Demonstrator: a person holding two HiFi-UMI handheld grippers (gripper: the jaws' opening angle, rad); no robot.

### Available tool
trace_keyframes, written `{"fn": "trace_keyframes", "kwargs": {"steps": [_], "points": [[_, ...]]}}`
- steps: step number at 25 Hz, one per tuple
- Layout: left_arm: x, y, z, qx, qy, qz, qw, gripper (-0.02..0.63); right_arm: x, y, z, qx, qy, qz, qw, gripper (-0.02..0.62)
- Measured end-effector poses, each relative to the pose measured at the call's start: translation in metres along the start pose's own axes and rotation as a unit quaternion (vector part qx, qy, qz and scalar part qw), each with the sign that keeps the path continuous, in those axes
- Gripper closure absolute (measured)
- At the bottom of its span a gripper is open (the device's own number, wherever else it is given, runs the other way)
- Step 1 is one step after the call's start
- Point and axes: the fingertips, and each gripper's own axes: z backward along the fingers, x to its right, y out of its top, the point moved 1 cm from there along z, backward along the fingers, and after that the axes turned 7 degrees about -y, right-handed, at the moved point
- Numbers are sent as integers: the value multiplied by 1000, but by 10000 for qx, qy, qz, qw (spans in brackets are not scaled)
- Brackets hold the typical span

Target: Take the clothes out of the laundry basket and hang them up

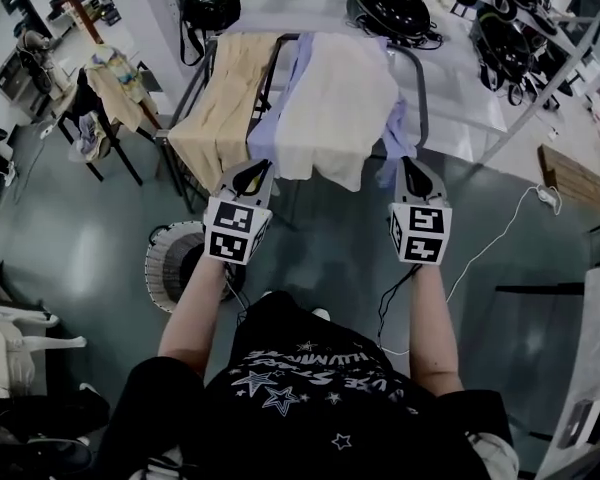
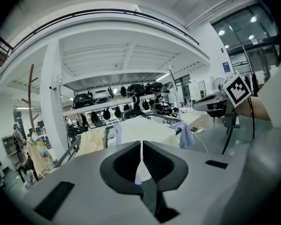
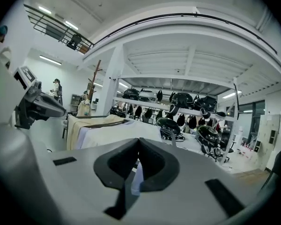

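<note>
Three clothes lie draped over the drying rack (image 1: pixel 421 80). A white garment (image 1: pixel 335 108) covers its right half, a lavender shirt (image 1: pixel 282 98) shows in the middle, and a cream cloth (image 1: pixel 220 108) hangs on the left. The hems of all three hang over the rack's near edge. A lavender sleeve sticks out past the white garment on the rack's right side.

The left claw (image 1: pixel 252 172) is clenched, its jaws pressed together. It points at the rack's near edge, where the white hem meets the lavender one. The right claw (image 1: pixel 412 164) is also clenched, just beside the lavender sleeve at the rack's right near corner. Whether either one pinches any cloth cannot be told. The two claws are well apart, with the white hem hanging between them.

The laundry basket (image 1: pixel 170 263) stands on the floor (image 1: pixel 70 238) in front of the rack and to its left, beside the person's left forearm.

Bare floor runs along the rack's near side, between the rack and the person. To the rack's right a white cable (image 1: pixel 490 238) trails across the floor. To the rack's left, well apart from it, a chair (image 1: pixel 115 153) carries a patterned garment. Behind the rack and touching its far edge, or nearly so, a white tabletop (image 1: pixel 460 88) holds black helmets (image 1: pixel 390 8).
</note>
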Motion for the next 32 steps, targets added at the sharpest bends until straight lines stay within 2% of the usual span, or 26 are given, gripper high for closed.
{"fn": "trace_keyframes", "kwargs": {"steps": [8,11,13,17,22,27,32], "points": [[3,-7,3,78,-191,18,9998,588,-2,-8,8,-237,-237,24,9994,586],[6,-25,18,-33,-405,93,9991,588,-21,-12,13,-361,-228,2,9991,586],[7,-41,32,-151,-567,-4,9983,588,-39,-17,18,-457,-204,-62,9987,586],[-2,-62,64,-262,-673,-78,9974,588,-77,-20,35,-600,-150,-149,9980,587],[-9,-76,97,-216,-775,69,9967,589,-105,-23,65,-711,-280,-175,9969,586],[-9,-87,128,-129,-911,46,9958,588,-126,-25,97,-811,-434,-223,9955,586],[-11,-98,162,-49,-1000,251,9947,589,-148,-23,126,-852,-529,-239,9947,587]]}}
